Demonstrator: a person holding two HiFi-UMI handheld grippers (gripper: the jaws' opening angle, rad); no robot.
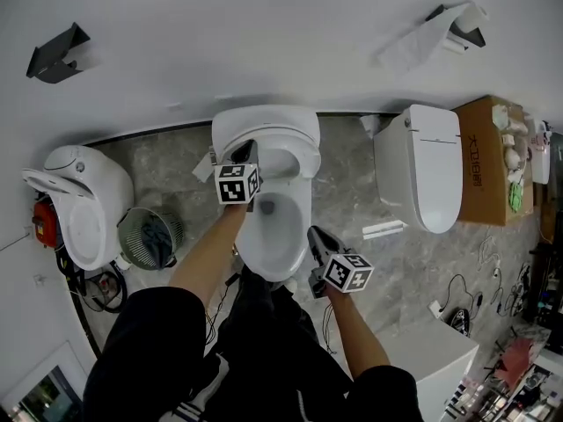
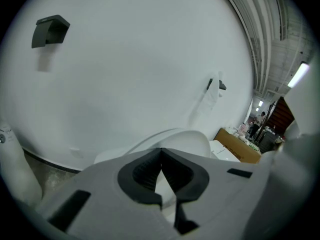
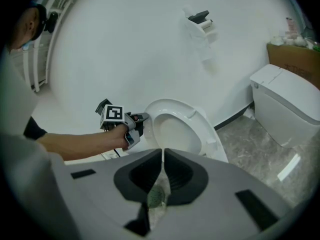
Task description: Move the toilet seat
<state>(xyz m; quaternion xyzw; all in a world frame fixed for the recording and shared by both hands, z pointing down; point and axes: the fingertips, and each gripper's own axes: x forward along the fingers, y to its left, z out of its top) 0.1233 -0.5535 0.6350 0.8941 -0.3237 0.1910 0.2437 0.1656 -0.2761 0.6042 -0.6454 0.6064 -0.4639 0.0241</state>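
Observation:
The white toilet seat (image 1: 305,159) stands raised against the wall above the open bowl (image 1: 274,240); it also shows as a white oval ring (image 3: 201,130) and as a white curve (image 2: 187,138). My left gripper (image 1: 249,149) is at the seat's left edge, with its jaws shut and its tip against the rim (image 3: 143,118); in its own view the left gripper's (image 2: 161,156) pads meet with nothing between them. My right gripper (image 1: 313,234) hovers by the bowl's right side, apart from the seat. The right gripper's (image 3: 163,156) jaws stand together and hold nothing.
A second toilet (image 1: 431,165) with its lid down stands to the right, beside a cardboard box (image 1: 482,161). A wire waste basket (image 1: 149,236) and another white fixture (image 1: 81,202) are on the left. Paper holders (image 1: 456,30) hang on the wall. Cables lie on the floor.

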